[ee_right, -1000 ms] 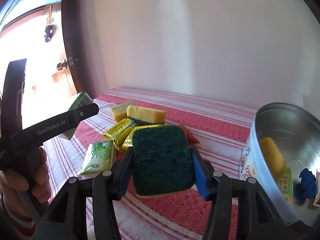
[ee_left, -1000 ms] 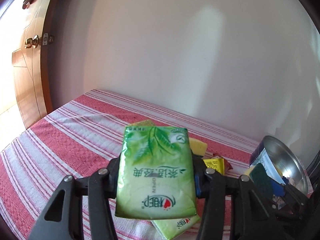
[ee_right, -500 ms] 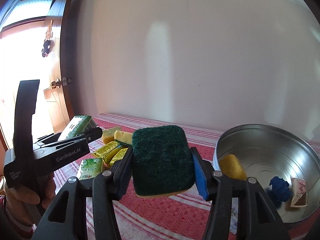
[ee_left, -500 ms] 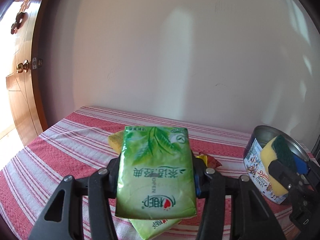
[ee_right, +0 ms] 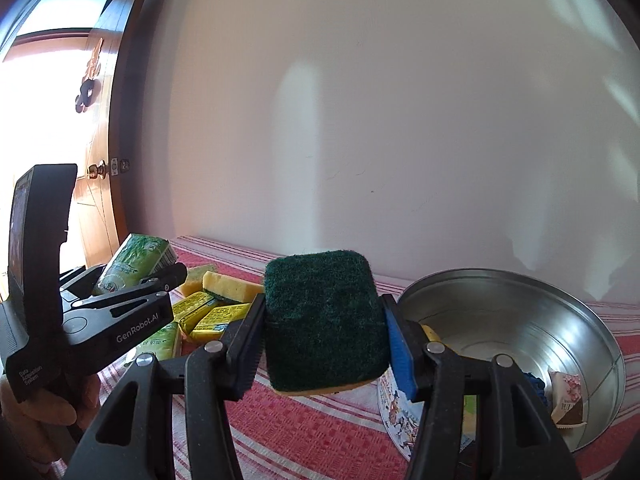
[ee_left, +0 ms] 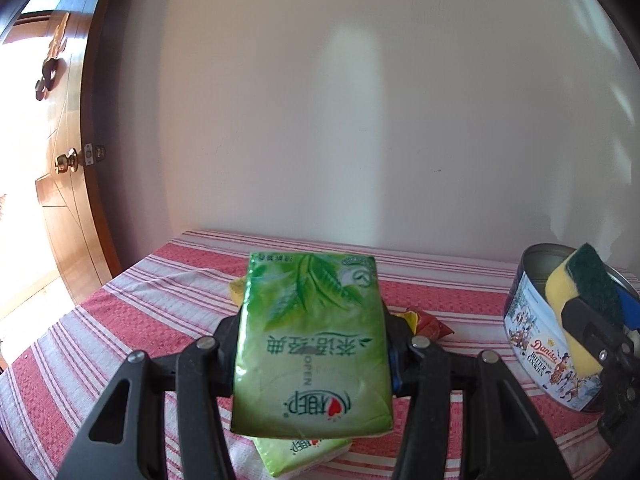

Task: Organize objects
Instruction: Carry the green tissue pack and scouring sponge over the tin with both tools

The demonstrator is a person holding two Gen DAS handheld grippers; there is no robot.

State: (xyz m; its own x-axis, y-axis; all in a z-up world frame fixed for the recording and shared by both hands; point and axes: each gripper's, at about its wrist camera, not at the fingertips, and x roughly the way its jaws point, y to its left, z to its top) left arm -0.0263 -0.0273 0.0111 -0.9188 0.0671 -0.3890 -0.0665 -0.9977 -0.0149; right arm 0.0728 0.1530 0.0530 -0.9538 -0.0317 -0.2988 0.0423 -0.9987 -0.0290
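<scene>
A red-striped tablecloth (ee_left: 120,320) meets a pale wall (ee_left: 360,120) beside a wooden door (ee_left: 60,200) (ajar, perhaps), the left gripper (ee_left: 312,344) clamping a green tissue pack (ee_left: 312,344) over the table's middle, while only the right view shows the right gripper (ee_right: 324,324) clamping a scouring sponge (ee_right: 324,320) beside the cookie tin (ee_right: 560,300) rim.

Green tissue pack (ee_left: 312,344) and green-topped yellow sponge (ee_right: 324,320) both held aloft, beside open tin (ee_right: 560,320).

Table under a red-and-white striped cloth (ee_left: 132,320), set against a pale wall. On the cloth: round cookie tin (ee_right: 560,320) at right, open and upright; near the middle a loose cluster of yellow packets (ee_right: 208,314), two yellow sponges (ee_right: 232,286), a green tissue pack (ee_left: 300,454), and a red wrapper (ee_left: 430,326). Tin stands apart from the cluster.
</scene>
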